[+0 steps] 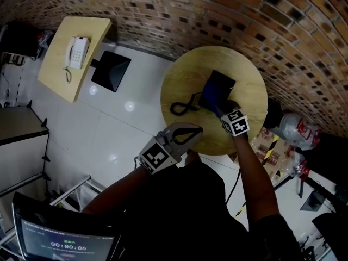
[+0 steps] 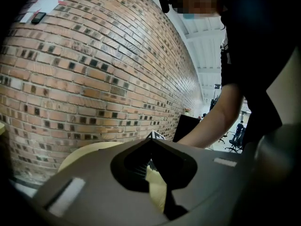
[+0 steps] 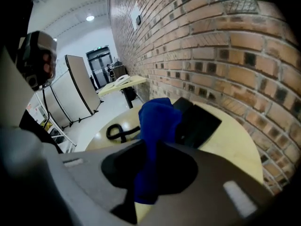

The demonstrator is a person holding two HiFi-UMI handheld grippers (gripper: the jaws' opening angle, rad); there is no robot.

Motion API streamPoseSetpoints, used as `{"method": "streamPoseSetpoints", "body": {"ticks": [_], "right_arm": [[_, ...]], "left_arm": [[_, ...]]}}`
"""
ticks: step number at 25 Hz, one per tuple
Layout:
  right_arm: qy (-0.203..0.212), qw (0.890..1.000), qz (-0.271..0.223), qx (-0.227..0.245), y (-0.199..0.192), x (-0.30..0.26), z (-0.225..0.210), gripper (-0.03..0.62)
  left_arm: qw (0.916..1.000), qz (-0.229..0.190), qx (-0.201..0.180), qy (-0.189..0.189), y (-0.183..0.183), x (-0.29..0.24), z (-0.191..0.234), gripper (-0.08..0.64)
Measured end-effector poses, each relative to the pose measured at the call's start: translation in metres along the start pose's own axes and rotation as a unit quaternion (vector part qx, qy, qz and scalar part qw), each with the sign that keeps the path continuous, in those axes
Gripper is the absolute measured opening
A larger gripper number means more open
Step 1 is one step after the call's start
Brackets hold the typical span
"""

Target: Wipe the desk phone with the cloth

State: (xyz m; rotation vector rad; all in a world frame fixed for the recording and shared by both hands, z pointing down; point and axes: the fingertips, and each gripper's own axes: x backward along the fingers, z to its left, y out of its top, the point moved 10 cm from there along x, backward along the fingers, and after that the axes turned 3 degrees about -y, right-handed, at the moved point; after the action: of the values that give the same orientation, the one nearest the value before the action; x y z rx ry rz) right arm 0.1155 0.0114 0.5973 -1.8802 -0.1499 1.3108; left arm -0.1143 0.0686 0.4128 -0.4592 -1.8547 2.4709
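A black desk phone (image 1: pixel 218 87) lies on the round wooden table (image 1: pixel 250 80), its coiled cord (image 1: pixel 182 106) looping off to the left. My right gripper (image 1: pixel 224 114) is shut on a blue cloth (image 1: pixel 217 106), which rests against the phone's near edge. In the right gripper view the cloth (image 3: pixel 157 117) rises out of the jaws in front of the phone (image 3: pixel 200 124) and the cord (image 3: pixel 117 132). My left gripper (image 1: pixel 198 130) hovers at the table's near-left rim, fingertips together with nothing between them; its own view shows only the table edge (image 2: pixel 89 152) and the brick wall.
A brick wall (image 1: pixel 217 15) curves behind the table. At the far left a rectangular table (image 1: pixel 57 75) carries a white phone (image 1: pixel 76 52), with a black square object (image 1: pixel 111 69) beside it. Plastic bags (image 1: pixel 296 126) lie at the right. A screen (image 1: pixel 60 243) sits bottom left.
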Motion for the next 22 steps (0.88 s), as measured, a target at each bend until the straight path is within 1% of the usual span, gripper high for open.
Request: {"method": "streamPoseSetpoints", "body": {"ticks": [4, 7, 9, 12, 15, 18, 22], "right_arm": [[-0.026, 0.999, -0.023, 0.014, 0.047, -0.002, -0.030, 0.072], [-0.041, 0.999, -0.025, 0.023, 0.080, -0.015, -0.047, 0.072], [-0.048, 0.998, -0.020, 0.028, 0.091, -0.023, -0.056, 0.072], [-0.050, 0.998, -0.005, 0.034, 0.091, -0.034, -0.063, 0.072], [-0.045, 0.998, 0.006, 0.038, 0.085, -0.042, -0.062, 0.072], [-0.033, 0.999, 0.014, 0.038, 0.077, -0.045, -0.050, 0.072], [-0.005, 0.998, 0.033, 0.048, 0.059, -0.051, -0.021, 0.072]], "left_arm": [[1.0000, -0.004, 0.005, 0.003, 0.001, 0.006, 0.006, 0.006], [0.9999, -0.005, 0.013, 0.006, 0.002, 0.018, 0.018, 0.006], [0.9998, -0.006, 0.015, 0.012, 0.001, 0.023, 0.020, 0.006], [0.9995, -0.005, 0.019, 0.024, -0.003, 0.029, 0.022, 0.006], [0.9991, -0.007, 0.025, 0.033, -0.004, 0.032, 0.027, 0.006], [0.9990, -0.008, 0.025, 0.035, -0.004, 0.034, 0.030, 0.006], [0.9990, -0.006, 0.028, 0.034, -0.004, 0.033, 0.033, 0.006]]}}
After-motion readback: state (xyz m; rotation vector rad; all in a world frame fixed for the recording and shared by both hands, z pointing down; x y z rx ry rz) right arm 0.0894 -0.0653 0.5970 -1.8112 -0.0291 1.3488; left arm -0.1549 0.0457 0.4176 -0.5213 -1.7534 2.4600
